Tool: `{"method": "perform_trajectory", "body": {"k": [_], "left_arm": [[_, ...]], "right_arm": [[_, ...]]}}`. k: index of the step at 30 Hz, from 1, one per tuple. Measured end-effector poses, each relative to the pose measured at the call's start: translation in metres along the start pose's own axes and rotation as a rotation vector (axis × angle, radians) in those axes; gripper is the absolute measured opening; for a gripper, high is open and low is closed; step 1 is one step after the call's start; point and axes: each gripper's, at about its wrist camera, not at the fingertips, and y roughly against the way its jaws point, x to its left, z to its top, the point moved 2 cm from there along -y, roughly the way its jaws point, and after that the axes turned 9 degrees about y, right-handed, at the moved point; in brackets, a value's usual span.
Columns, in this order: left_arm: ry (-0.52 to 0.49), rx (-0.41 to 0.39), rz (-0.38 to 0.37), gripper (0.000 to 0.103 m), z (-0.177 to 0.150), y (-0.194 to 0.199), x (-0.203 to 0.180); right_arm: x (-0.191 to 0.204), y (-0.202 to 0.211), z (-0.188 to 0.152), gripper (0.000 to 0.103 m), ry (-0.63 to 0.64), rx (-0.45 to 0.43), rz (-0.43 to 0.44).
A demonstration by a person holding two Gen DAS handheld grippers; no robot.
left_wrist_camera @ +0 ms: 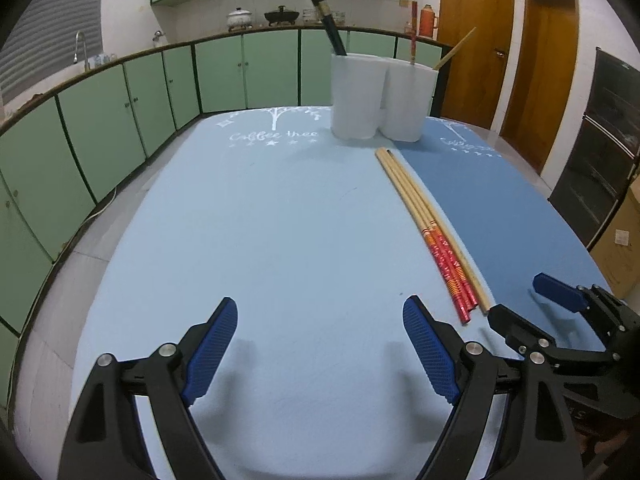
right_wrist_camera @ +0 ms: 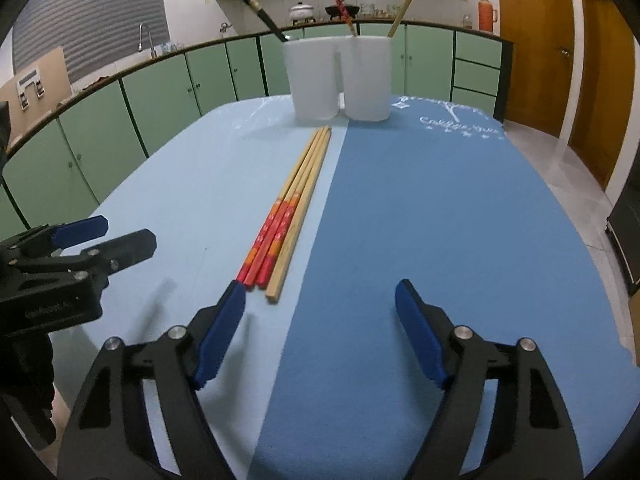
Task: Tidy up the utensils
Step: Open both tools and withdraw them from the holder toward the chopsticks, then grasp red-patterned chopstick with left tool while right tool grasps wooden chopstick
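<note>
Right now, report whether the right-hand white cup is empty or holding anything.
Holding something. The right-hand white cup has a red-patterned chopstick and a plain wooden chopstick sticking out above its rim.

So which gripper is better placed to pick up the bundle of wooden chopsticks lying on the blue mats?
Probably the right gripper: open, with the near ends of the wooden chopsticks just ahead by its left finger. The left gripper, also open, faces bare light blue mat, chopsticks off to its right.

left wrist: low, forward | right wrist: same | shared: table (left_wrist_camera: pixel 280 220)
</note>
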Motion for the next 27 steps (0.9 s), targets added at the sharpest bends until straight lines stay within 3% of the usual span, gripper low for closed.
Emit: {"method": "perform_trajectory", "body": {"k": [5, 11, 17, 19, 22, 27], "left_arm": [[0.011, 0.001, -0.002, 0.083, -0.002, 0.001, 0.007], [0.017, 0.001, -0.01, 0.083, -0.003, 0.001, 0.007], [0.02, -0.006, -0.022, 0.083, -0.001, 0.001, 0.003], [0.013, -0.005, -0.03, 0.083, -0.001, 0.002, -0.001], [-0.002, -0.003, -0.038, 0.083, -0.003, 0.002, -0.008], [-0.016, 0.013, -0.053, 0.082, -0.005, -0.002, -0.021]], "right_arm": [[0.007, -0.005, 0.001, 0.059, 0.033, 0.013, -0.029], [-0.002, -0.007, 0.004, 0.041, 0.026, 0.021, -0.053], [-0.007, -0.005, 0.002, 0.039, 0.01, 0.023, -0.021], [-0.002, -0.005, 0.003, 0.029, 0.03, 0.015, -0.016], [0.002, -0.007, 0.004, 0.006, 0.053, 0.013, 0.011], [-0.011, -0.003, 0.005, 0.006, 0.015, 0.006, 0.001]]}}
